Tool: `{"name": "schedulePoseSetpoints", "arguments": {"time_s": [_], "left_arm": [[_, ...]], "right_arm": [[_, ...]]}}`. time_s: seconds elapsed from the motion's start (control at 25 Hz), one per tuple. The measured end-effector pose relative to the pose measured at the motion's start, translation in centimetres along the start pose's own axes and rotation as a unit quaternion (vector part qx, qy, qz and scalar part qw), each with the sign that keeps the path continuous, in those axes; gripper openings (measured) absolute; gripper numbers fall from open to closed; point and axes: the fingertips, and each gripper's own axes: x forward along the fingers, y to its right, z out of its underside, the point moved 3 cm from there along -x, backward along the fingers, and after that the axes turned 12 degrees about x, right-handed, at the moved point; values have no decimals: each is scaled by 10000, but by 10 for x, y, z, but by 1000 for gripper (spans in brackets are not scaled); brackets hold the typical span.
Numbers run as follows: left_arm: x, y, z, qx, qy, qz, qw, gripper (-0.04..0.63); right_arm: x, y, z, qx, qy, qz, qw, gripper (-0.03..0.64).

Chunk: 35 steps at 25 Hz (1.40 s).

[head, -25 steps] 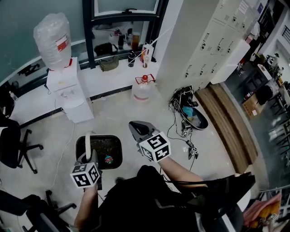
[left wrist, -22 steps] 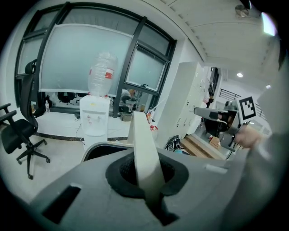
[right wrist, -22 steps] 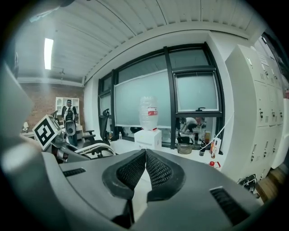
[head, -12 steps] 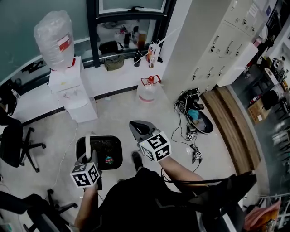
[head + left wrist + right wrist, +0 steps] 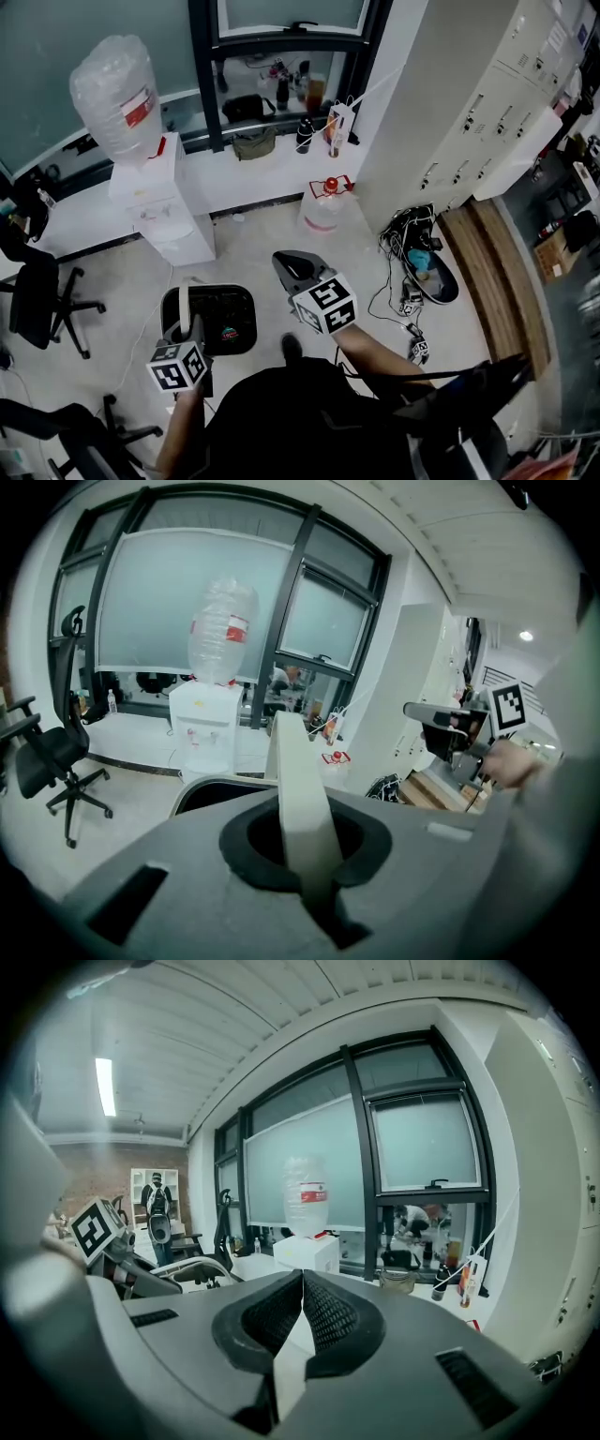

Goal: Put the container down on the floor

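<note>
Head view: the left gripper (image 5: pixel 184 330) is clamped on the pale handle (image 5: pixel 183 302) of the black container (image 5: pixel 223 317), which hangs under it, close in front of the person and apparently clear of the floor (image 5: pixel 253 246). The right gripper (image 5: pixel 280 260) is held level beside it, touching nothing. A shoe (image 5: pixel 292 348) sits just right of the container, and a water dispenser (image 5: pixel 159 202) stands well beyond it. Left gripper view: the handle strap runs up between the closed pads, and the container's dark rim shows just behind. An office chair (image 5: pixel 52 757) is off to the left. Right gripper view: the ribbed pads meet with nothing between them. Judgement: lower straight down onto bare floor ahead of the foot, keep the base level so the contents don't tip, and release the handle only once the strap goes slack.
</note>
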Motion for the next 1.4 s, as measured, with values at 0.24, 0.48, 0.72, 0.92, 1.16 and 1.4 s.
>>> {"name": "schedulePoseSetpoints", "arguments": {"time_s": [0.24, 0.48, 0.72, 0.92, 1.16, 1.4], "left_arm": [[33, 4, -27, -31, -20, -129, 9999, 9], [61, 16, -48, -18, -17, -243, 9997, 9], [91, 22, -64, -122, -41, -323, 9994, 9], [110, 24, -79, -124, -57, -328, 9994, 9], [132, 23, -94, -52, -80, -255, 9996, 10], [165, 8, -108, -26, -81, 2, 10000, 9]], "right_arm": [[20, 40, -13, 23, -55, -135, 9999, 8], [34, 81, -19, 135, -73, -236, 9996, 8], [47, 114, -29, 100, -49, -352, 9993, 8], [58, 137, -35, 121, -26, -362, 9993, 8], [75, 148, -38, 124, -69, -395, 9991, 8], [103, 155, -49, 21, -94, -261, 9996, 8]]}}
